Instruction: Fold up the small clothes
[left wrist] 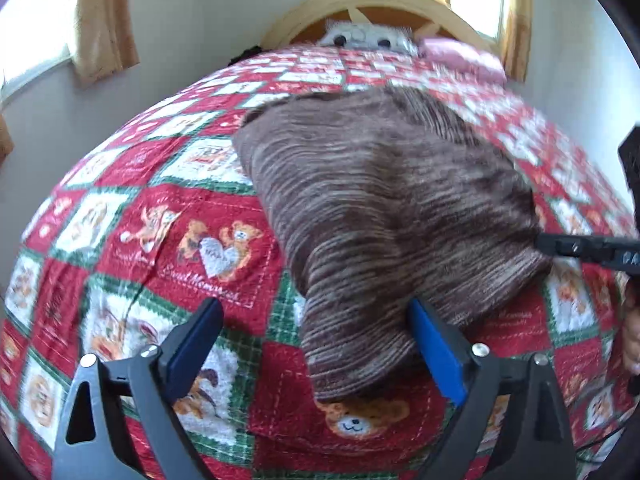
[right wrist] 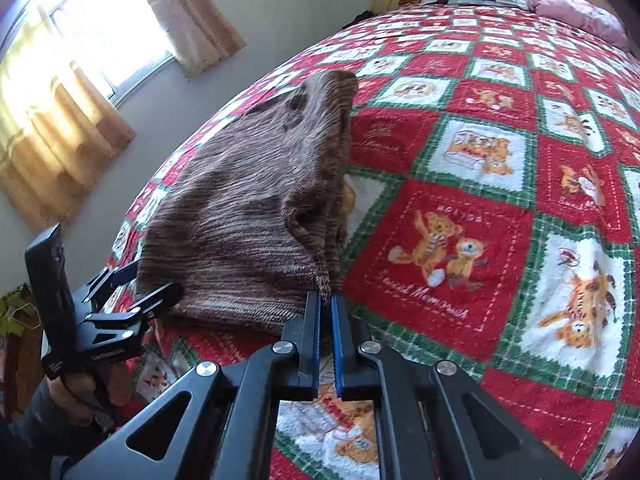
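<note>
We pinch the soft, floppy brown striped knit garment by its hem corner in our right gripper, while our left gripper gapes wide around its near edge on the red patchwork bedspread.

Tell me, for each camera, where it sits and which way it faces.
Left wrist: on the left gripper, looking down the bed toward the headboard; jaws open around the brown knit garment; the right gripper's tip enters at right.
Right wrist: on the right gripper, looking the same way; jaws shut on the garment's corner; the left gripper and the hand holding it show at left.
Shared: garment, teddy-bear quilt, headboard, pink pillow.
</note>
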A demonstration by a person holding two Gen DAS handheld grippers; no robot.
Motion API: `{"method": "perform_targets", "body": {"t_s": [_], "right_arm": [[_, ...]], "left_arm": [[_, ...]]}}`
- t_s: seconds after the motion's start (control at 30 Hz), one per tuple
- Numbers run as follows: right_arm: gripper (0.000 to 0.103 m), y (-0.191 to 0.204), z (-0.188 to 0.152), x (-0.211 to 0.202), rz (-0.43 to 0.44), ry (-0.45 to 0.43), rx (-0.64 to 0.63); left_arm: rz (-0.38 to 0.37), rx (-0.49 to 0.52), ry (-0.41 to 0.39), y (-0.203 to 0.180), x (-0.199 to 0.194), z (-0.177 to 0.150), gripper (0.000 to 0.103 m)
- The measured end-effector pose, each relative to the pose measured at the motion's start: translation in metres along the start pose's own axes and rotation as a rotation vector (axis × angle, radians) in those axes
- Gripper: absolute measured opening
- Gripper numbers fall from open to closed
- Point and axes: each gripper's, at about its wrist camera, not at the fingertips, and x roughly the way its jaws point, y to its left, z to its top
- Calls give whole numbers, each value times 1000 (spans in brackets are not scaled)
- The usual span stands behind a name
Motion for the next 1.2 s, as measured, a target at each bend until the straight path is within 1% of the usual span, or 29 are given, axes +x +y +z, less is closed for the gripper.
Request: {"method": "perform_targets", "body": {"t_s": [0.07, 0.17, 0.27, 0.4, 0.47, 0.53, 0.6, 0.63, 0.67, 0.7, 0.73, 0.93, 1.1, 1.2], "right_arm": [[5, 0, -1, -1, -12, -6, 9], [5, 7, -4, -1, -47, -12, -16], [5, 8, -6, 1, -62, -22, -20], [13, 9, -10, 0, -86, -44, -16], [14, 11, -13, -2, -101, -49, -25], [19, 14, -13, -1, -130, -53, -42], [33, 16, -12, -2, -160, -58, -54], [36, 14, -12, -4, -168, -61, -48], [42, 13, -12, -5, -165, -63, -37], [44, 10, -12, -6, -155, -65, -25], [44, 8, -13, -7, -143, -66, -14], [45, 15, -14, -12, -144, -60, -18], [45, 35, -16, -27, -160, -90, -82], [45, 46, -17, -33, -177, -107, -113]], "left_arm": [[1, -4, 6, 1, 1, 1, 99], [18, 22, -1, -2, 0, 2, 100], [17, 7, 1, -2, 0, 2, 100], [18, 10, 8, -2, 0, 3, 100], [21, 17, 11, -4, -2, 2, 100], [22, 29, 11, -7, -4, 3, 100], [25, 41, 9, -10, -7, 3, 100], [24, 46, 4, -11, -9, 4, 100], [22, 51, -4, -13, -13, 5, 100], [20, 55, -11, -14, -16, 7, 100], [18, 58, -18, -15, -18, 8, 100], [20, 75, -50, -19, -33, 15, 100], [14, 75, -87, -24, -45, 20, 100], [27, 79, -105, -26, -54, 24, 100]]}}
